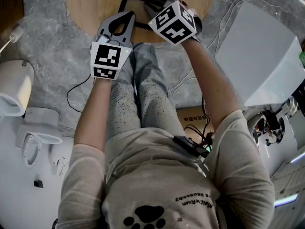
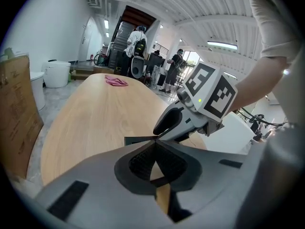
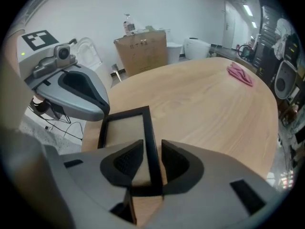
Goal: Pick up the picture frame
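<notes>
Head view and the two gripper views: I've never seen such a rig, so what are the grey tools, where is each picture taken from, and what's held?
A person grips two grey tools, each ending in tongs. One camera on the head looks down at both; one rides on each tool, looking along its tongs. A black picture frame lies on a wooden table, a pink cloth further off. The left tongs look closed on a frame corner; the right tongs press either side of one frame bar.
</notes>
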Demonstrator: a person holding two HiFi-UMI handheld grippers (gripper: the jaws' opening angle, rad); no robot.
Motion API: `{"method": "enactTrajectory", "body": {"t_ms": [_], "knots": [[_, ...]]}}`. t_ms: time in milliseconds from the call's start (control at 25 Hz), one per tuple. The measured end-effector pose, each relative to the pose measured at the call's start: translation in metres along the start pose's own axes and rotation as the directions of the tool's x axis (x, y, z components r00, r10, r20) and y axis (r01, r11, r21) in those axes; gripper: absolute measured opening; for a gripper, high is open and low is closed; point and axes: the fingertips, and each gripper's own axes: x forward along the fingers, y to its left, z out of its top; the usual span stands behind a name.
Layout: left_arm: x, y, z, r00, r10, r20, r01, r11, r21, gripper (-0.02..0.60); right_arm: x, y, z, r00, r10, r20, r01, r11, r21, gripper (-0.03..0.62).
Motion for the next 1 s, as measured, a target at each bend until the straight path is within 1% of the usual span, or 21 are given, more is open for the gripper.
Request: {"method": "enactTrajectory", "body": {"t_ms": [80,200,280,440,560,840,1000], "knots": [[0.001,0.0,-0.002,1.0,0.001,-0.004,-0.001,1.0,-0.001,0.008,0.002,0.002,0.001,0.999,0.029,-0.014,-0.029,0.999,-0.033,0.103],[0.001,-0.001,-0.004,1.0,0.003,-0.007,-0.003,1.0,-0.004,0.008,0.003,0.004,0.001,0.998,0.061,-0.029,-0.063,0.996,-0.056,0.092],[0.0,-0.003,-0.007,1.0,0.003,-0.011,-0.003,1.0,-0.003,0.008,0.004,0.004,0.001,0.996,0.072,-0.044,-0.075,0.995,-0.069,0.078],[-0.003,-0.007,-0.014,1.0,0.005,-0.022,-0.005,1.0,-0.007,0.008,0.003,0.007,0.001,0.995,0.081,-0.054,-0.085,0.993,-0.085,0.072],[-0.006,-0.011,-0.022,0.999,0.004,-0.035,-0.004,1.0,-0.009,0.008,0.003,0.018,-0.001,0.995,0.084,-0.044,-0.088,0.992,-0.088,0.072],[-0.017,-0.02,-0.046,0.998,0.001,-0.059,-0.002,1.0,-0.014,0.008,0.007,0.054,-0.005,0.993,0.108,-0.046,-0.114,0.981,-0.154,0.072],[-0.028,-0.025,-0.06,0.998,0.005,-0.069,-0.008,0.999,-0.033,0.008,0.008,0.07,-0.008,0.993,0.109,-0.04,-0.114,0.981,-0.156,0.072]]}}
